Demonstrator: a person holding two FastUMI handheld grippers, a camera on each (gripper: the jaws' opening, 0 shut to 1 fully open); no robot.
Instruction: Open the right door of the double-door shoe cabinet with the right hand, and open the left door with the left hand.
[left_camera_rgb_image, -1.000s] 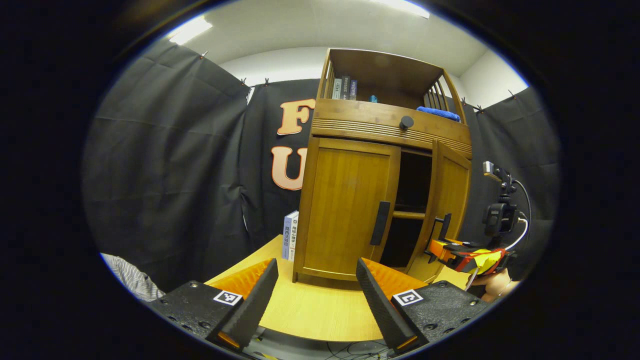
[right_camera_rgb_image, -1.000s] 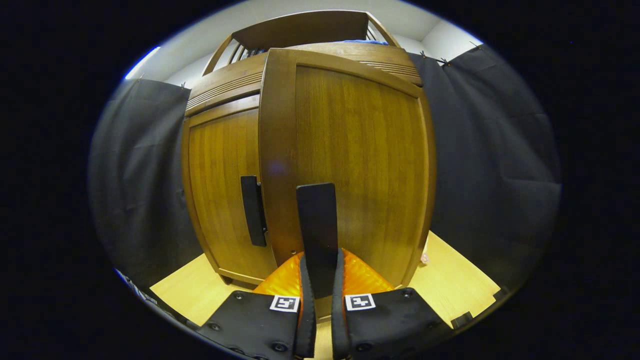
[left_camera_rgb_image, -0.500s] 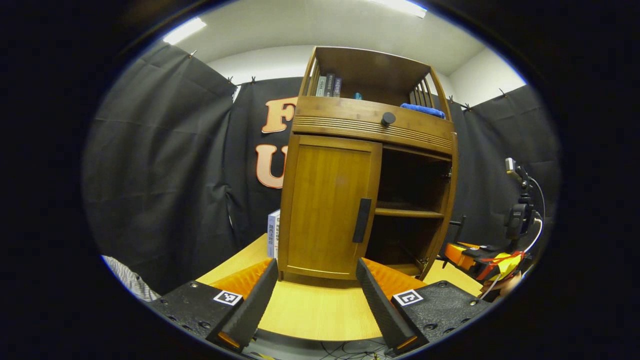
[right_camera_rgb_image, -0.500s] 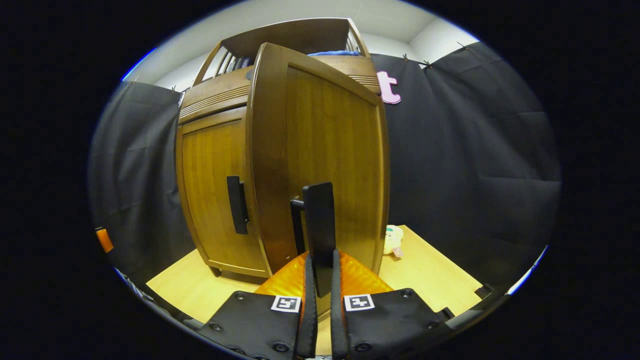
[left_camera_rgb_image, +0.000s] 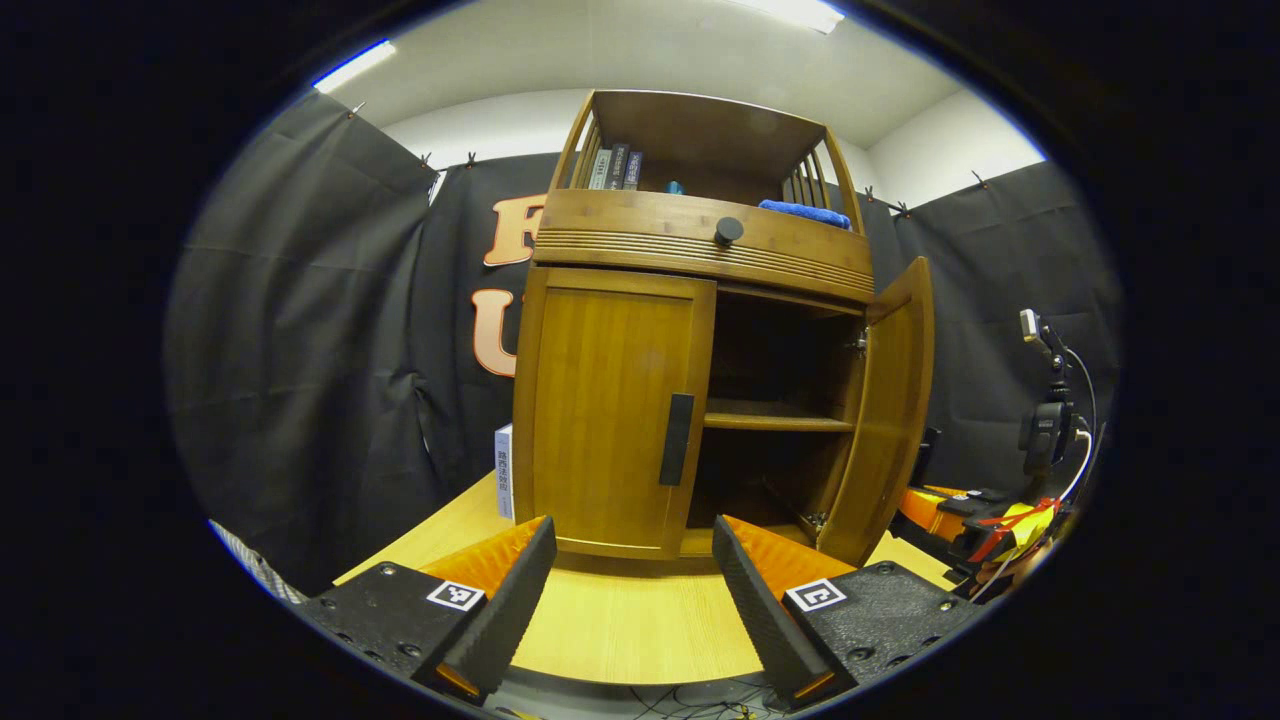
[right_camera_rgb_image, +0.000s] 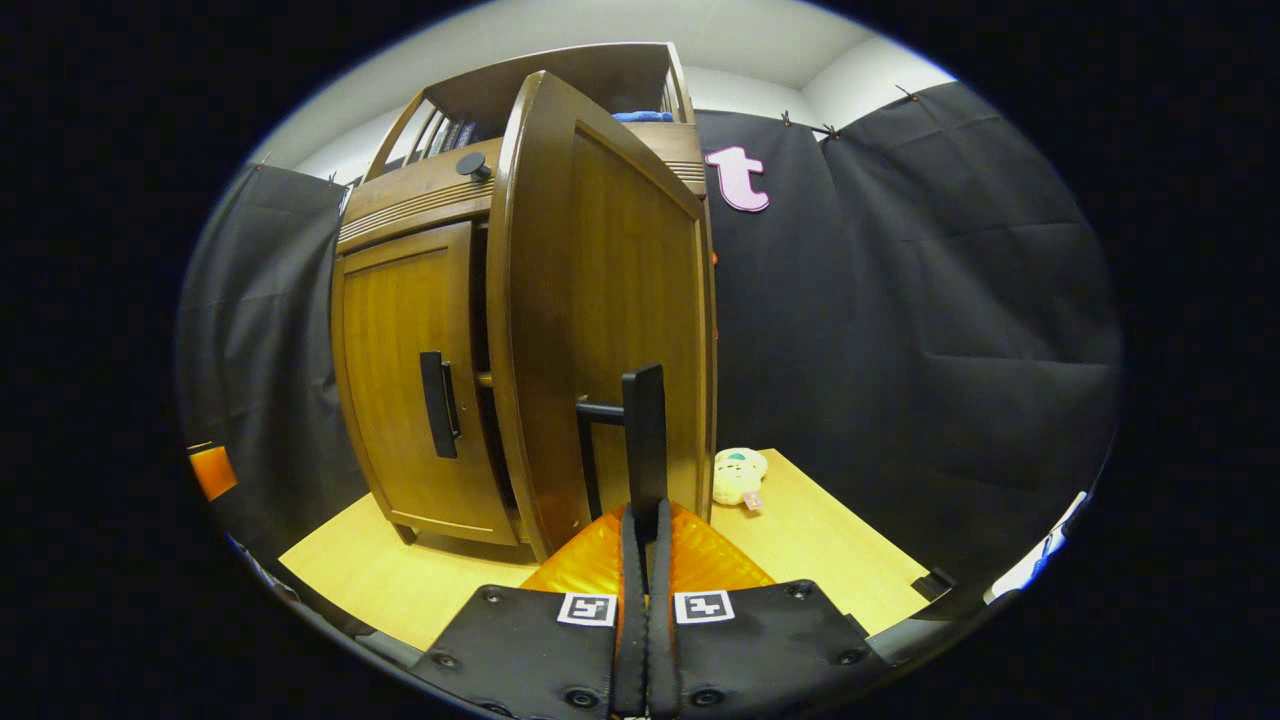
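Note:
The wooden shoe cabinet (left_camera_rgb_image: 700, 245) stands on a light table. Its left door (left_camera_rgb_image: 608, 410) is closed, with a dark bar handle (left_camera_rgb_image: 677, 452). My left gripper (left_camera_rgb_image: 630, 585) hangs open in front of that door, short of the handle, with nothing between its fingers. The right door (left_camera_rgb_image: 890, 400) is swung wide, baring dark shelves (left_camera_rgb_image: 775, 422). In the right gripper view the right door (right_camera_rgb_image: 610, 320) stands nearly edge-on. My right gripper (right_camera_rgb_image: 646, 515) is shut on that door's handle (right_camera_rgb_image: 643, 430). The left door (right_camera_rgb_image: 400, 370) is seen closed there too.
A small plush toy (right_camera_rgb_image: 738, 475) lies on the table (right_camera_rgb_image: 840, 550) by the cabinet's right side. Books (left_camera_rgb_image: 503, 485) stand against its left side. A blue cloth (left_camera_rgb_image: 803, 211) and books (left_camera_rgb_image: 612, 168) sit in the top shelf. A camera stand (left_camera_rgb_image: 1045, 430) rises at far right.
The right door has swung from barely ajar to wide open, drawn by my right gripper on its handle. My left gripper stayed open and shifted to face the left door more squarely.

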